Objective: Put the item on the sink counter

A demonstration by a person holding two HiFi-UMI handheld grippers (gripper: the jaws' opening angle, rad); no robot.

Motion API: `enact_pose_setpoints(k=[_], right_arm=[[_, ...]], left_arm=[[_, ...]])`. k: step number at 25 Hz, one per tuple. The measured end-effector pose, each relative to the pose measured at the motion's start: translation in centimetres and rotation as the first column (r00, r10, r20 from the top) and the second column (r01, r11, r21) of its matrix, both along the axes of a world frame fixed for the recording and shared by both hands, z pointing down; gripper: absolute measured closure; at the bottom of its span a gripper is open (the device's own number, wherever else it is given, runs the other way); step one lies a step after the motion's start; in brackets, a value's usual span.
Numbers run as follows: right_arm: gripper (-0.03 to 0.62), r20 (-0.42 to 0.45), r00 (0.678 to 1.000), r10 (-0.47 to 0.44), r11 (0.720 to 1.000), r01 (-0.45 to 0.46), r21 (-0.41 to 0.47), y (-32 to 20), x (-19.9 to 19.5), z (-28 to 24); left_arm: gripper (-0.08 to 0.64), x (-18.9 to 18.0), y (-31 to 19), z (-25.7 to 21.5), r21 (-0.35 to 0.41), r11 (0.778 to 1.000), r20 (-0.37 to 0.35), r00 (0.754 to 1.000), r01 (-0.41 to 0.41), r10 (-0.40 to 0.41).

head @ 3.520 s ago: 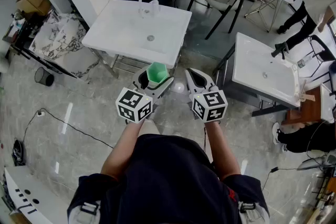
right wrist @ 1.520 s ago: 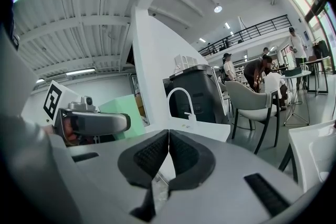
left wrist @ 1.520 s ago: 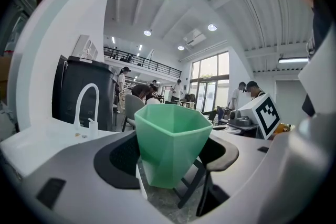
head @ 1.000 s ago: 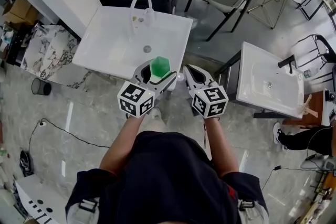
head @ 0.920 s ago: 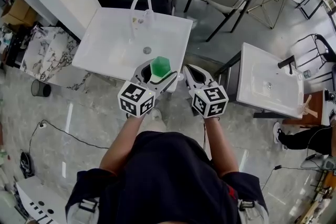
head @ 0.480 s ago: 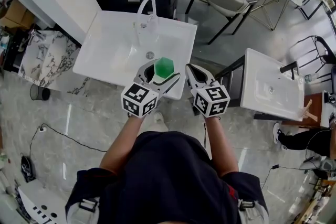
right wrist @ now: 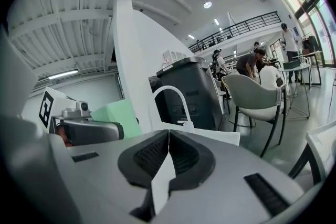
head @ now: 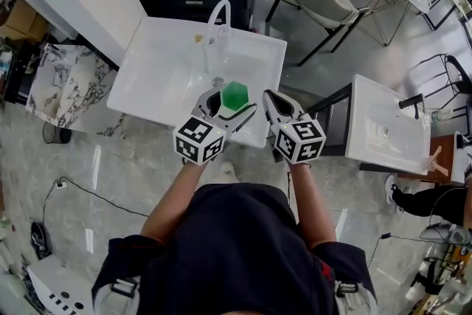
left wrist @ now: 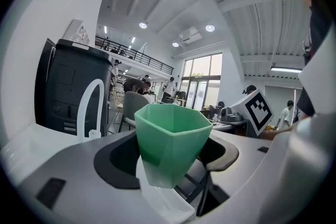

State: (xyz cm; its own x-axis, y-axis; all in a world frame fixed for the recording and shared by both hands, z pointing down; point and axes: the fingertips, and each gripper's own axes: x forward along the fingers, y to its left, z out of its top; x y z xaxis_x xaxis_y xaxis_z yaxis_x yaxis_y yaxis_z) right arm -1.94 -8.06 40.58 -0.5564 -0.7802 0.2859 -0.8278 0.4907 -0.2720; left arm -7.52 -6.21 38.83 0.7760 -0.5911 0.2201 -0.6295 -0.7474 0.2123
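a green cup (left wrist: 170,136) is held upright, clamped by its lower walls between the jaws of the left gripper (head: 230,102), above the near part of the sink (head: 162,63) and not yet set down. the right gripper (head: 277,104) is closed on nothing, just beside it. the cup is judged to be light, stiff plastic with smooth tapered facets that may slip, so it is best gripped low across two opposite flat faces.
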Motion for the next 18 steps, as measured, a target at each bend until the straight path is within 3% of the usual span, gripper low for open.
enact_pose_setpoints(k=[18], right_arm=[[0.558, -0.011, 1.0, 0.016, 0.999, -0.016, -0.038, -1.3, -1.3, 1.6]], left_arm=[[0.229, -1.2, -0.9, 2.1, -0.033, 0.999, 0.0, 0.999, -0.037, 0.037]])
